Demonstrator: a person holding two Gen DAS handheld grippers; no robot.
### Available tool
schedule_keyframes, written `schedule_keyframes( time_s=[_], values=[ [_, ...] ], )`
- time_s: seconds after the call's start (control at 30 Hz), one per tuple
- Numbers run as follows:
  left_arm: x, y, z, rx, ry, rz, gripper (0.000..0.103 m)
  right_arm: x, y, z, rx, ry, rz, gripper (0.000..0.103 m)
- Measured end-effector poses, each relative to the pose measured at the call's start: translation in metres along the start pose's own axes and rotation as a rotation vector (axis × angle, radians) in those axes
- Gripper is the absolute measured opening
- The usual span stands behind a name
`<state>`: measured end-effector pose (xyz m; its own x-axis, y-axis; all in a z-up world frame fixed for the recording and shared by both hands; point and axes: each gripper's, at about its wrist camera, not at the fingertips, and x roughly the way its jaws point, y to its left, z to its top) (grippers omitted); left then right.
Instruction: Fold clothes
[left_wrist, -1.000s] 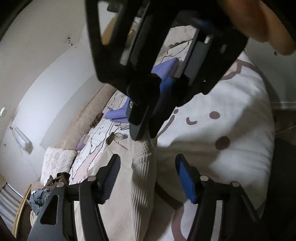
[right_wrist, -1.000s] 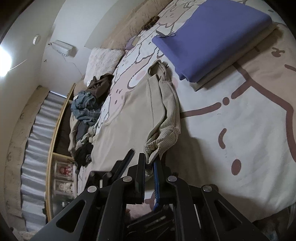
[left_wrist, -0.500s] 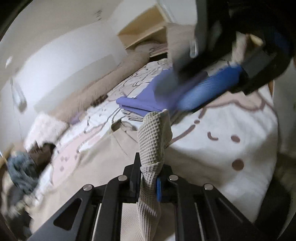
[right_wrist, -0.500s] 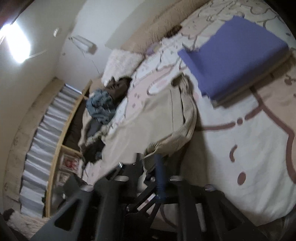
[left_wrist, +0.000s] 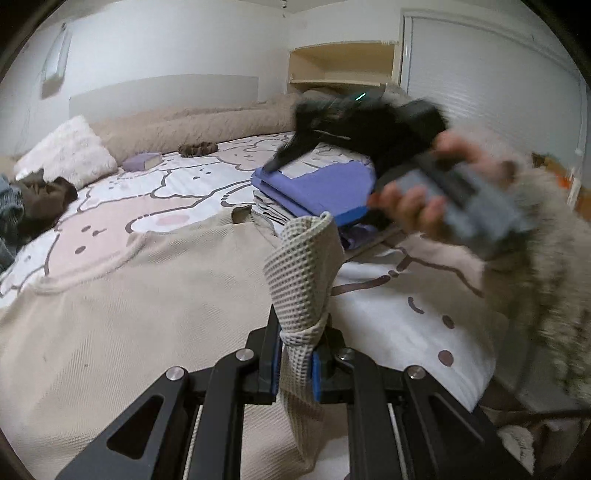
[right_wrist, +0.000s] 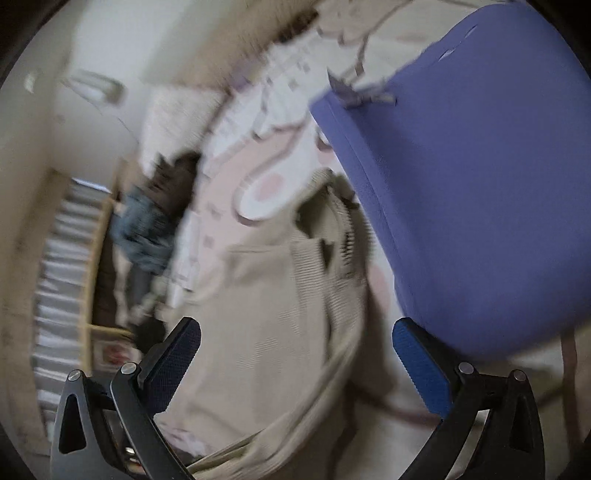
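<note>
A beige waffle-knit sweater (left_wrist: 129, 306) lies spread over the bed. My left gripper (left_wrist: 293, 365) is shut on its bunched sleeve cuff (left_wrist: 301, 266), which stands up above the fingers. In the left wrist view the right gripper (left_wrist: 354, 125) is a dark blur above the folded purple garment (left_wrist: 314, 188), held by a hand (left_wrist: 410, 206) in a furry sleeve. The right wrist view is blurred: my right gripper (right_wrist: 295, 362) is open with nothing between its fingers, over the sweater (right_wrist: 266, 314) and beside the purple garment (right_wrist: 480, 184).
The bed has a white and pink cartoon cover (left_wrist: 177, 192). A white fluffy pillow (left_wrist: 66, 155), brown and denim clothes (left_wrist: 33, 203), a small purple book (left_wrist: 142, 160) and a dark scrunchie (left_wrist: 197, 148) lie towards the headboard. The bed's edge (left_wrist: 480, 369) drops off at right.
My left gripper has shut on the sleeve cuff. My right gripper has let it go, opened and swung away towards the purple garment.
</note>
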<state>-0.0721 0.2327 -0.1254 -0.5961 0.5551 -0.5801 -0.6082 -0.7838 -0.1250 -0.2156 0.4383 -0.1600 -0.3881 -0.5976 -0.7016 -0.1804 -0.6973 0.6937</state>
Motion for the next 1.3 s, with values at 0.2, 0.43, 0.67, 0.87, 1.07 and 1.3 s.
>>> schedule_keyframes(
  time_s=[0.2, 0.43, 0.67, 0.87, 1.07, 1.3],
  values=[
    [-0.007, 0.010, -0.001, -0.034, -0.004, -0.042, 0.013, 0.045, 0.012, 0.015, -0.080, 0.108, -0.155, 0.103],
    [-0.011, 0.013, -0.002, -0.043, -0.010, -0.085, 0.013, 0.070, 0.015, 0.038, -0.110, 0.166, -0.189, 0.102],
    [-0.021, 0.019, -0.003, -0.072, -0.022, -0.114, 0.013, 0.084, 0.018, 0.037, -0.106, 0.290, -0.043, 0.067],
    [-0.027, 0.013, -0.007, -0.033, -0.013, -0.101, 0.013, 0.093, 0.005, 0.033, -0.038, 0.343, 0.031, 0.069],
    [-0.024, 0.009, -0.012, -0.011, 0.002, -0.098, 0.013, 0.087, -0.008, 0.040, 0.055, 0.301, 0.130, 0.068],
    [-0.022, 0.011, -0.014, -0.032, 0.026, -0.108, 0.013, 0.080, 0.002, 0.035, -0.019, 0.253, -0.003, 0.024]
  ],
)
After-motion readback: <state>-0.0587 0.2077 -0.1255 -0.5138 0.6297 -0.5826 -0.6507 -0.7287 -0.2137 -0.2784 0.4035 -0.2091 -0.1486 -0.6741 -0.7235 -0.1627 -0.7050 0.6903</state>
